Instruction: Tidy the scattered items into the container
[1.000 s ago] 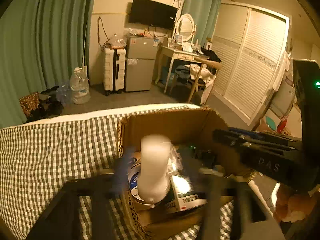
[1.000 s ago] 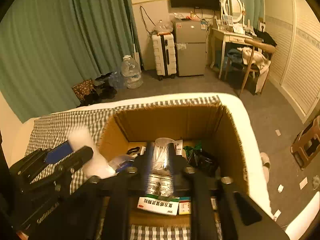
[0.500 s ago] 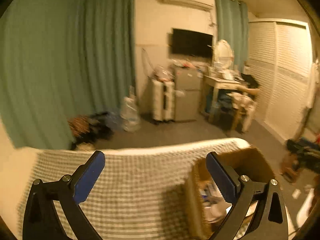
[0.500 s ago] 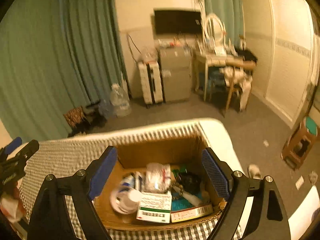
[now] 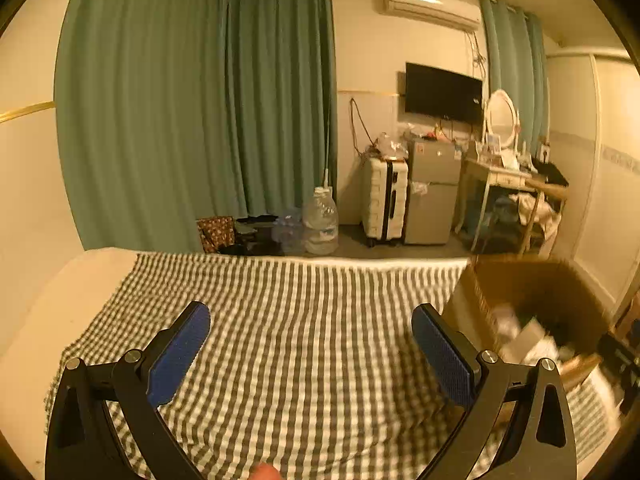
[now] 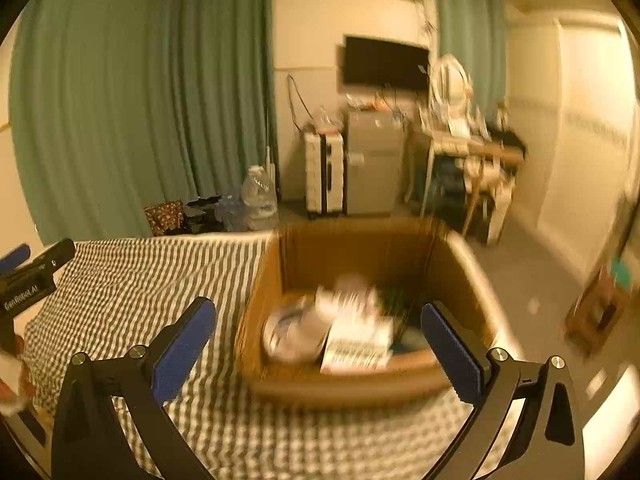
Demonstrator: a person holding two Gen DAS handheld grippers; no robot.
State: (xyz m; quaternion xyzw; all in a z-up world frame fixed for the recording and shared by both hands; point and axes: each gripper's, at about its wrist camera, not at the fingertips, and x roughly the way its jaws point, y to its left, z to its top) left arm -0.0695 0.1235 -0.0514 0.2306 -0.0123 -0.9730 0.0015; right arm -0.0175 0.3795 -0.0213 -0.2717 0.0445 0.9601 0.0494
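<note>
Green curtains point(image 5: 192, 120) cover most of the far wall on the left, with a second green curtain point(image 5: 514, 80) further right by a white wardrobe point(image 5: 600, 160). Near the cameras a bed takes up the whole foreground, spread with a checked cloth point(image 5: 300, 320) whose left edge leaves bare mattress showing.

At the right end of the bed, on the cloth, sits the cardboard box point(image 6: 460, 264), open at the top. In the right wrist view it lies just ahead and a little right of centre; in the left wrist view it is at the far right edge point(image 5: 532, 284). Inside it lies a blurred heap of items point(image 6: 340, 328): something round and pale on the left, a white printed packet in the middle, darker things to the right. Motion blur keeps them from being told apart further. The cloth itself has no loose items on it in either view.

Against the far wall stand a small grey fridge point(image 5: 434, 192), a white suitcase point(image 5: 384, 200) just left of it, and a desk point(image 5: 508, 184) with an oval mirror to the right. A dark television point(image 5: 442, 92) hangs above, and an air conditioner point(image 5: 430, 6) above that. A large water bottle point(image 5: 320, 224) stands on the floor left of the suitcase.

The left gripper point(image 5: 310, 332) is spread wide over bare cloth, holding nothing. The right gripper point(image 6: 318, 328) has its jaws opening wide, empty, with the near wall of the box seen between its blue pads.
</note>
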